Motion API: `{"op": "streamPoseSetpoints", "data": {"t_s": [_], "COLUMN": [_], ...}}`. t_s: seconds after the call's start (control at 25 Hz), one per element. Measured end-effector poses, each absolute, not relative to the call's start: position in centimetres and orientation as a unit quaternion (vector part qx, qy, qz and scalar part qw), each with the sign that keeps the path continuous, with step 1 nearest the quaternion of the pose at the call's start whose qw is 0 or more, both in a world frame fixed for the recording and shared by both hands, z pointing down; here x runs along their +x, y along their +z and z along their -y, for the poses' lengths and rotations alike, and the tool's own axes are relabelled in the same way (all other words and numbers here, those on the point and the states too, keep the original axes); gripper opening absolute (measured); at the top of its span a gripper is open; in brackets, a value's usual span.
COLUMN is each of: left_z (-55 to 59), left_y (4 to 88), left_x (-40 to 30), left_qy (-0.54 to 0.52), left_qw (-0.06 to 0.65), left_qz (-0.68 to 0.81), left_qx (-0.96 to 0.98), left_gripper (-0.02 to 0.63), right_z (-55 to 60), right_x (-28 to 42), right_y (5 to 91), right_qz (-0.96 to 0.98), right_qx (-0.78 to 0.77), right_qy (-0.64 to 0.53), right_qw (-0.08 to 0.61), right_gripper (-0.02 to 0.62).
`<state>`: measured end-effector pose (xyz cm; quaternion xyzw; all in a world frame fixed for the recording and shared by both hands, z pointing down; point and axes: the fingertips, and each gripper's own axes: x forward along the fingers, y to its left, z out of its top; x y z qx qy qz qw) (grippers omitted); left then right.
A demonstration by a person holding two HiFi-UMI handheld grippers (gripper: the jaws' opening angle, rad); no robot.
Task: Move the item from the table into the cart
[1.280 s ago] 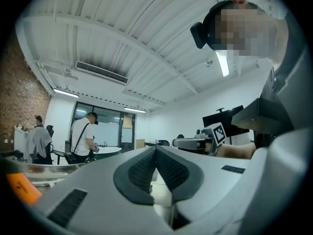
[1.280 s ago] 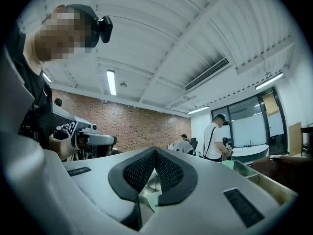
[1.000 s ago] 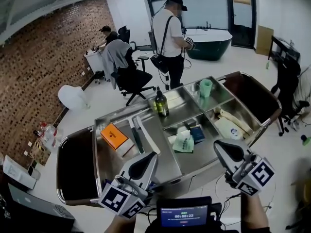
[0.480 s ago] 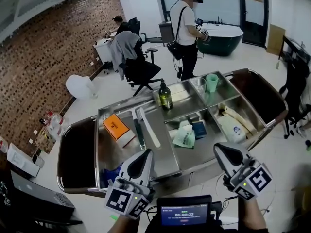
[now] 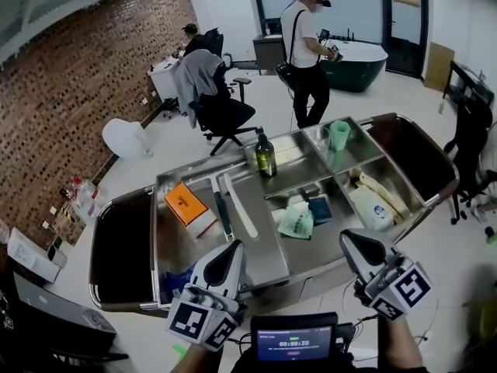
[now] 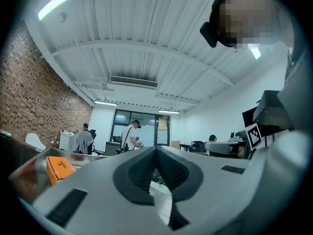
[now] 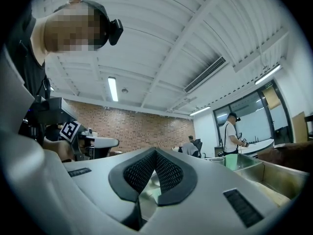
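Brick wall [image 5: 85, 68] fills the upper left, pale floor [image 5: 178, 150] spreading below it. Black office chair [image 5: 225, 115] upper centre, a dark tub [image 5: 361, 59] at the top before glass panels [image 5: 353, 6]. Overhead, a strip light [image 6: 57, 1] glows upper left on the ribbed white ceiling [image 6: 146, 33].

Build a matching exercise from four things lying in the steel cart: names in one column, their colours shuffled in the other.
Things:
1. box
2. tall bottle
3. cup
4. flat pack

Colours:
a. pale green
b. orange
c. blue
d. dark, nearly black

Pairs: 1-b, 2-d, 3-a, 4-c
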<state>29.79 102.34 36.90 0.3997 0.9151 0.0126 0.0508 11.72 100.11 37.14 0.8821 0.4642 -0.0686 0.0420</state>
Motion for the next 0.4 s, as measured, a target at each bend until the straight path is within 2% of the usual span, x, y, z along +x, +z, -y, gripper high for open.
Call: {"op": "streamPoseSetpoints", "data": {"t_s": [0.4], "left_z": [-102.42], "left_y": [37.02], "left_x": [29.79], "left_qy": [0.003], "left_qw": [0.05], "left_qz": [-0.919], "left_qx": [0.392], "left_gripper": [-0.005], "right_z": [-99.99], "right_x": [12.05], "right_y": [37.44], "right_qz": [-0.473], "right_qx": [0.878], "right_qy": [-0.068], "right_qw": [0.042], "right_gripper": [-0.018]}}
